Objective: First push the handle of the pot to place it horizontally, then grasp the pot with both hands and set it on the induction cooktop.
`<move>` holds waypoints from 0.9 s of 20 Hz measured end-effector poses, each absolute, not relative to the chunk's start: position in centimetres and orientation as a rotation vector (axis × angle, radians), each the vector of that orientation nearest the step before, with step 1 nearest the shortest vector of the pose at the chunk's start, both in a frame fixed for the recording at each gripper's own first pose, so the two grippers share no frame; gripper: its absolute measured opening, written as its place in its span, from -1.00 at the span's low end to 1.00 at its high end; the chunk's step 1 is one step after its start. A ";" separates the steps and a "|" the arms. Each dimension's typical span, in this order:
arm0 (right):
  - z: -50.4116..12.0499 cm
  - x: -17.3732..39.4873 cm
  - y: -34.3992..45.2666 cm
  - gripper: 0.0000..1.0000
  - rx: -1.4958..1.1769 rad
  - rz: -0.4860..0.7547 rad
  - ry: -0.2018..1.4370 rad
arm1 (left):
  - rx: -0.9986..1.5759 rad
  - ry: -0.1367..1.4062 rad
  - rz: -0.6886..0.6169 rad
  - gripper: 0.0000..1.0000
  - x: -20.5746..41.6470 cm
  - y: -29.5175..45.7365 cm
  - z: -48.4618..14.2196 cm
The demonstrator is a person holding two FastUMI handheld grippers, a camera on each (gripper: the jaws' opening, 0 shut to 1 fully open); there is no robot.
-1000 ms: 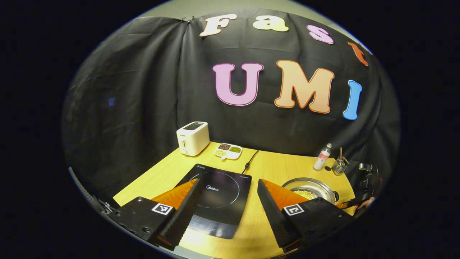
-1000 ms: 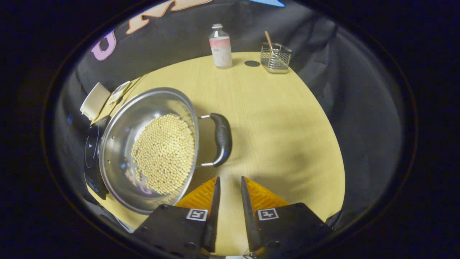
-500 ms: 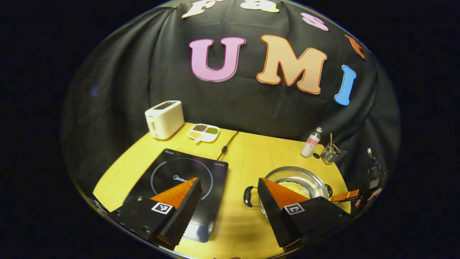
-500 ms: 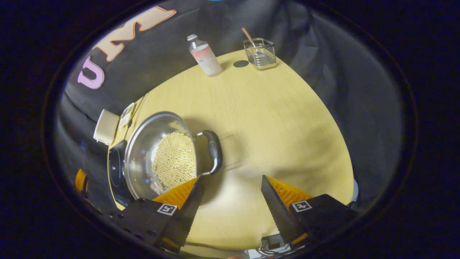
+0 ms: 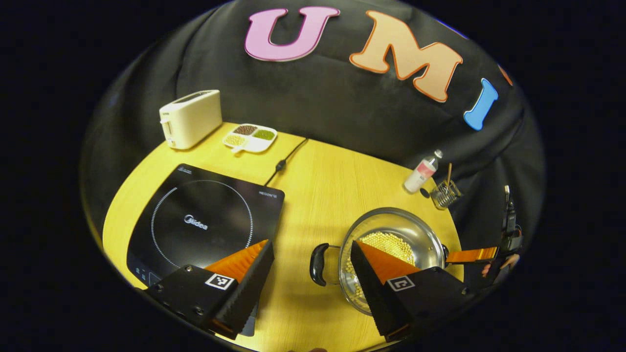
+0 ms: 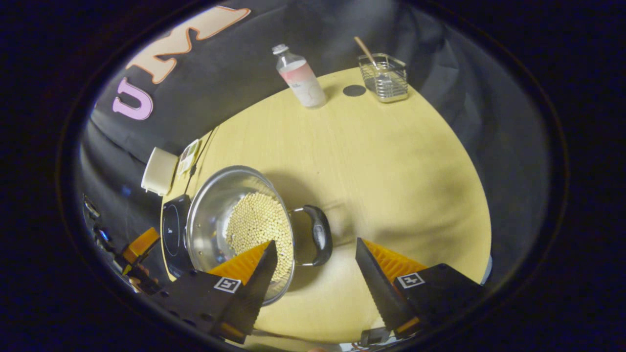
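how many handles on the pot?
2. One black handle on the pot's side toward the induction cooktop, one black handle on the opposite side, ahead of the open right gripper.

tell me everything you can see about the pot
The pot is a round, shiny metal pan, open with no lid, its bottom covered in small pale yellow beans. It has two black loop handles on metal brackets, one on each side, both lying level. It stands upright on the wooden table, beside the black cooktop and not on it. Both tongs, the left and the right, hover open by a handle; nothing grips it.
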State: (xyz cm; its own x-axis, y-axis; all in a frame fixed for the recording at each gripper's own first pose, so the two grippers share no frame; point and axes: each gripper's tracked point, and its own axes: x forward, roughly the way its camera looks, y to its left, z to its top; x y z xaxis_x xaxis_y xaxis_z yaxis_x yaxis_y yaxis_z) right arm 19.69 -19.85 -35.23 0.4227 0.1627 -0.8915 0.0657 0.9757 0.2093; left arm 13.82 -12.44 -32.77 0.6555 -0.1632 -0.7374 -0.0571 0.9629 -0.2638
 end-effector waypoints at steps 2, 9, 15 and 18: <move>-36.5 20.0 -19.4 0.99 0.218 0.083 1.174 | -0.284 0.918 -0.087 0.94 13.8 -12.8 -34.4; -39.0 20.8 -18.3 0.99 0.227 0.121 1.236 | -0.299 1.084 -0.184 0.93 13.6 -15.1 -38.5; -40.8 20.7 -17.4 0.97 0.217 0.159 1.290 | -0.295 1.228 -0.229 0.87 13.1 -16.7 -41.7; -41.0 21.0 -16.8 0.75 0.220 0.173 1.290 | -0.291 1.249 -0.225 0.56 13.2 -17.1 -42.4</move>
